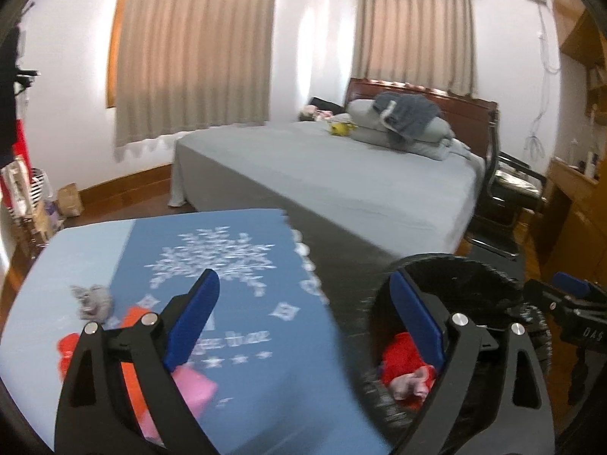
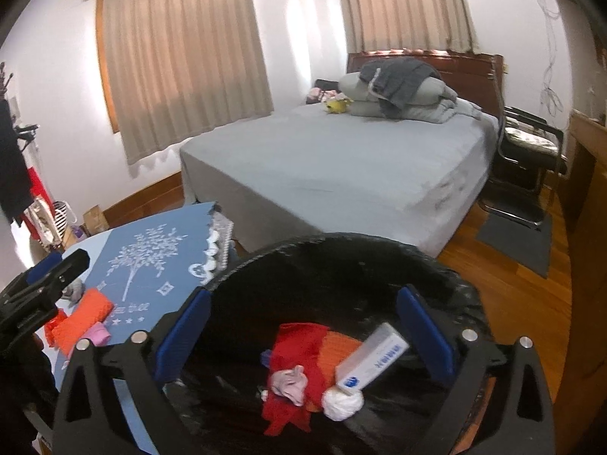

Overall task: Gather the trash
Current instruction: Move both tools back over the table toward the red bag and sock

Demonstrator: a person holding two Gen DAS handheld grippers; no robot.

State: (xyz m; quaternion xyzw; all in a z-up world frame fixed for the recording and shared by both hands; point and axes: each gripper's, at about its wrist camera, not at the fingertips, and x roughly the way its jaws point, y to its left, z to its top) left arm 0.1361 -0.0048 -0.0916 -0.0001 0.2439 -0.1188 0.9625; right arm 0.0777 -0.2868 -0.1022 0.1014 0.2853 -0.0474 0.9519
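Note:
A black-lined trash bin (image 2: 341, 258) stands beside a table with a blue tree-print cloth (image 1: 235, 265). In the bin lie red paper (image 2: 299, 345), a white box (image 2: 373, 360) and a white wad (image 2: 343, 404). On the table lie a grey crumpled wad (image 1: 91, 299), orange scraps (image 2: 81, 320) and a pink piece (image 1: 193, 386). My left gripper (image 1: 307, 322) is open and empty, above the table edge and the bin (image 1: 447, 276). My right gripper (image 2: 303, 335) is open and empty, above the bin.
A bed with grey sheets (image 2: 341, 167) stands behind the table, with pillows and clothes on it. A black chair (image 2: 531, 151) and wooden furniture (image 2: 592, 174) stand at the right. Bags and a box (image 1: 70, 199) sit by the left wall.

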